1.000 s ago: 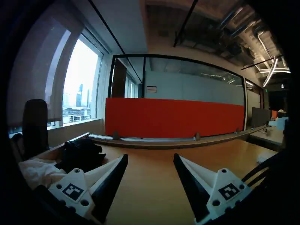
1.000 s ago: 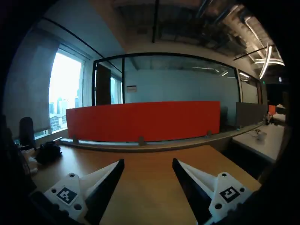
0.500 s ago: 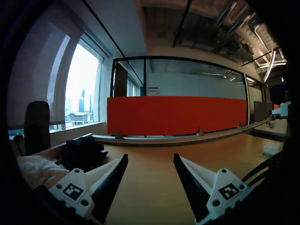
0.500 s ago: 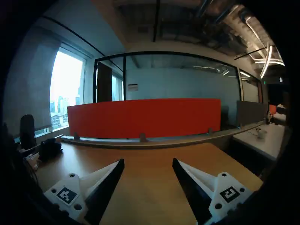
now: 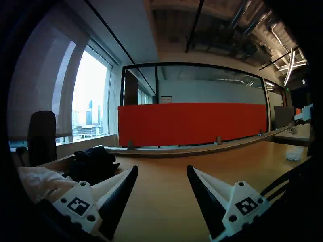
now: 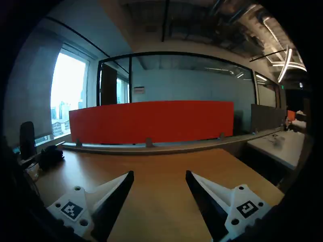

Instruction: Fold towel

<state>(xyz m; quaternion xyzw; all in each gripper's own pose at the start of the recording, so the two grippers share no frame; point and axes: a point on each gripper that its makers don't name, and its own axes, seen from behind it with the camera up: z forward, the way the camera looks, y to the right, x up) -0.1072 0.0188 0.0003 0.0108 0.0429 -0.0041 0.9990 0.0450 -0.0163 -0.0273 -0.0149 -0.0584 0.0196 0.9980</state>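
- Left gripper [image 5: 162,169]: jaws apart, nothing between them. Bare wooden table [image 5: 161,209] lies under and ahead of them.
- Right gripper [image 6: 159,174]: jaws apart too, holding nothing, over the same wood.
- Left of the left gripper's jaws: white towel [image 5: 40,183], crumpled in a heap on the table, touched by neither finger.
- Just past the towel, still left of those jaws: black bundle [image 5: 93,163], soft; cloth or bag, cannot tell. In the right gripper view it sits far left of the jaws.
- Farther left: black chair back [image 5: 41,137].
- Far right of the left jaws: small white object [image 5: 294,154] on the table, too small to identify.
- Straight ahead of both jaws, along the table's far edge: orange divider [image 5: 194,123]; glass wall behind it, window [image 5: 89,105] to the left.
- Right of the right jaws: white table [image 6: 282,147], standing apart.
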